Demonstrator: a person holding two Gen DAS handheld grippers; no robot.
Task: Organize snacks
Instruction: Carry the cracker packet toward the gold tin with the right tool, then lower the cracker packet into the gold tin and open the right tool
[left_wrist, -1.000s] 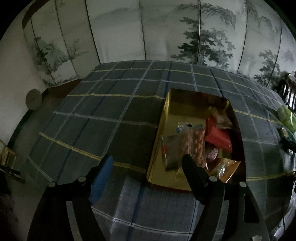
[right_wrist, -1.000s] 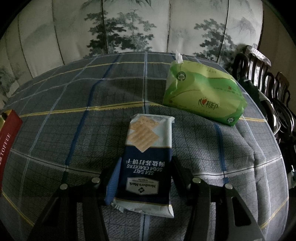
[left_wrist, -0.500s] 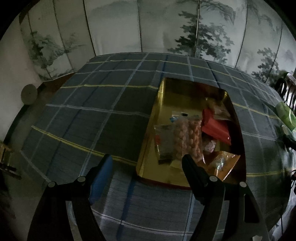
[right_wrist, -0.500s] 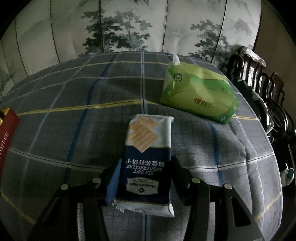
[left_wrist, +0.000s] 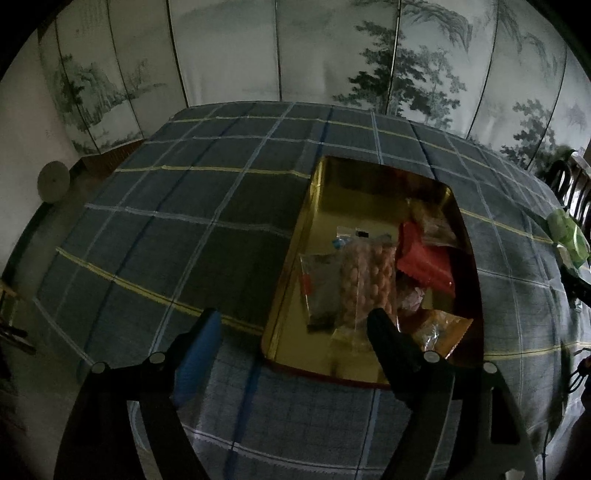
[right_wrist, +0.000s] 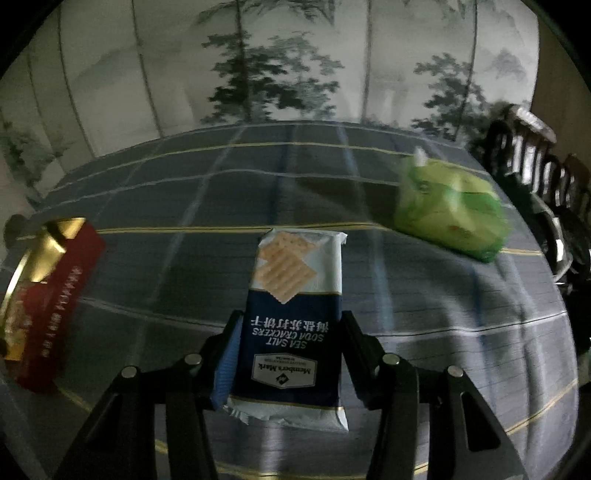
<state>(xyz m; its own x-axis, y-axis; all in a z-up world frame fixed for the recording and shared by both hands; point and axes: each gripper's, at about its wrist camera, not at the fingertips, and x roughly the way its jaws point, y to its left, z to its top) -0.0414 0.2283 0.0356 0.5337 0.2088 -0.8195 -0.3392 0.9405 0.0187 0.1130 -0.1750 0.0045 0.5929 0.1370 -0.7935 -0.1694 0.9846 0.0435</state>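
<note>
Two grippers over a plaid-clothed table (left_wrist: 192, 229). Right gripper (right_wrist: 290, 325) clamps a cracker pack (right_wrist: 293, 314) by its long sides, pack lifted above the cloth, far end pointing away. Red-sided tin (right_wrist: 55, 295) sits at left edge of the right view; green tissue pack (right_wrist: 447, 210) well apart to the right, near chairs (right_wrist: 535, 166). Left gripper (left_wrist: 291, 325) spread wide, holding nothing, hovering at the tin's (left_wrist: 291, 332) near rim. Snack bags (left_wrist: 369, 280) crowd the tin's right half; its left strip is bare gold. Broad cloth lies bare left of the tin.
</note>
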